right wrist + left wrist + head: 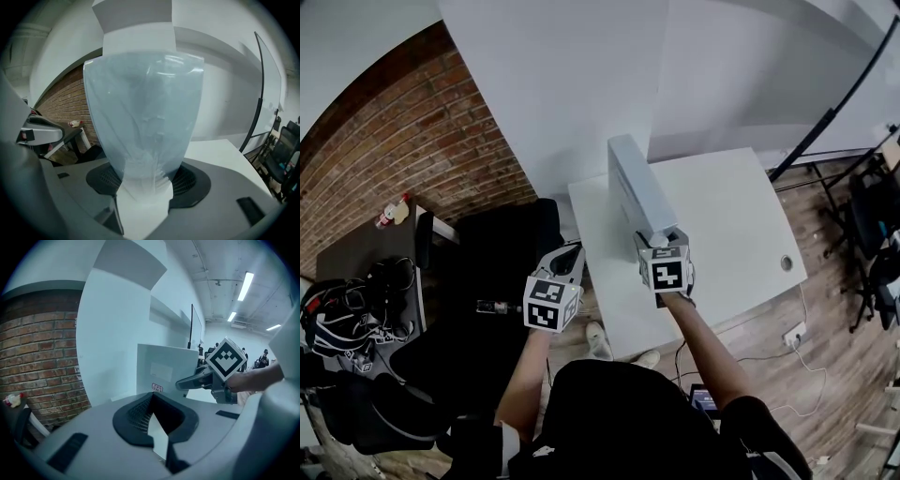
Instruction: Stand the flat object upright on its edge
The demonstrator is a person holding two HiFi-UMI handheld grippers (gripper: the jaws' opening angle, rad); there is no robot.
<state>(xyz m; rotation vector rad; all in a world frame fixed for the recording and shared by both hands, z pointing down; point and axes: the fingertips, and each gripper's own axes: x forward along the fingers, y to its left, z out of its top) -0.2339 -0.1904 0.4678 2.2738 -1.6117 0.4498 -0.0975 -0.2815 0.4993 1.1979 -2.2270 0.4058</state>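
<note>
The flat object (633,192), a thin pale grey-white box wrapped in clear film, stands upright on its long edge on the white table (731,216). My right gripper (661,240) is shut on its near end. In the right gripper view the box (145,108) fills the middle and rises from between the jaws of the right gripper (143,187). My left gripper (572,255) hangs off the table's left edge, shut and empty. From the left gripper view, past the left gripper (158,427), the box (164,369) shows its broad face with the right gripper (206,378) at its side.
A brick wall (422,141) and a white wall run behind the table. A dark desk (366,248) at the left carries bags and a small red-and-white item (394,211). A black chair (502,253) sits left of the table. The table has a cable hole (786,263).
</note>
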